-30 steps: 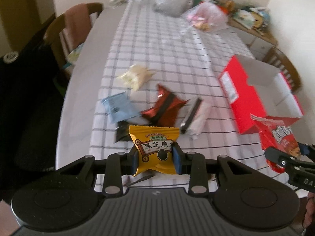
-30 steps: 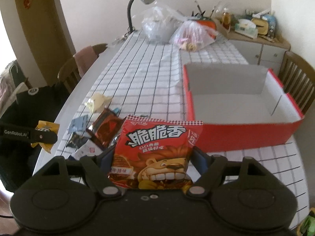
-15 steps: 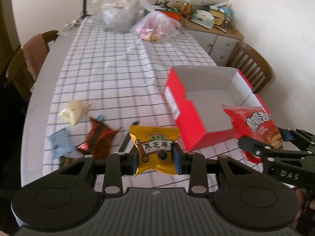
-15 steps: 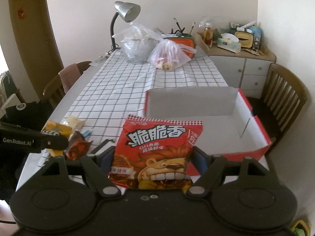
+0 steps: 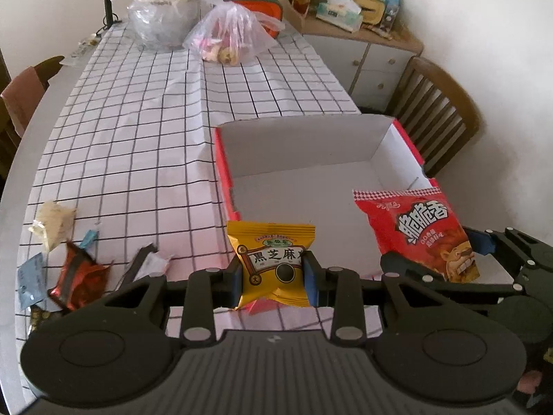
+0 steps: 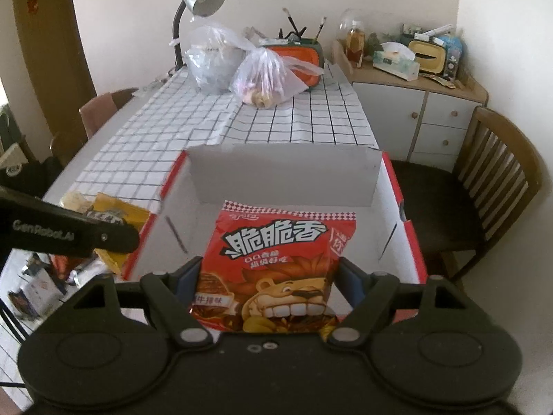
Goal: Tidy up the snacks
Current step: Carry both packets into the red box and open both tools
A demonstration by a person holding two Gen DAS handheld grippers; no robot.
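My left gripper (image 5: 273, 276) is shut on a small yellow snack packet (image 5: 273, 263), held over the near left corner of the open red box (image 5: 224, 180). My right gripper (image 6: 268, 278) is shut on a larger red lion snack bag (image 6: 276, 266), which hangs above the box's white inside (image 6: 287, 176). The red bag (image 5: 425, 231) also shows at the right of the left wrist view, and the yellow packet (image 6: 117, 218) at the left of the right wrist view. Several loose packets (image 5: 76, 273) lie on the checked tablecloth (image 5: 138, 138) left of the box.
Two plastic bags (image 5: 193, 24) and a desk lamp (image 6: 197, 10) stand at the table's far end. A wooden chair (image 6: 497, 186) sits right of the box, beside a cluttered white cabinet (image 6: 421, 103). Another chair (image 5: 24, 86) stands at the left edge.
Both grippers have carried their packets to the right, from above the loose packets to over the red box. The box now fills the middle of both views.
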